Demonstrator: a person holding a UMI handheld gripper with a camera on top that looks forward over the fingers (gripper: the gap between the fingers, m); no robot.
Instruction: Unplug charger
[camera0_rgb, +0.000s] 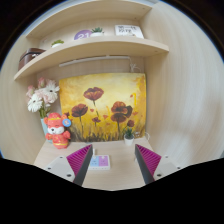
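Note:
My gripper (113, 164) is open, its two magenta-padded fingers (82, 161) spread wide over a light wooden desk (115, 172). A small flat white thing with pink and blue panels (101, 160) lies on the desk just inside the left finger, with a gap to the right finger. It may be the charger or a socket block; I cannot tell which. No cable or plug shows clearly.
A painting of red poppies (103, 104) leans against the back wall. A stuffed toy (55, 127) and white flowers (42, 97) stand at the left. A small potted plant (129, 134) stands at the right. A shelf (90, 48) above holds boxes and other items.

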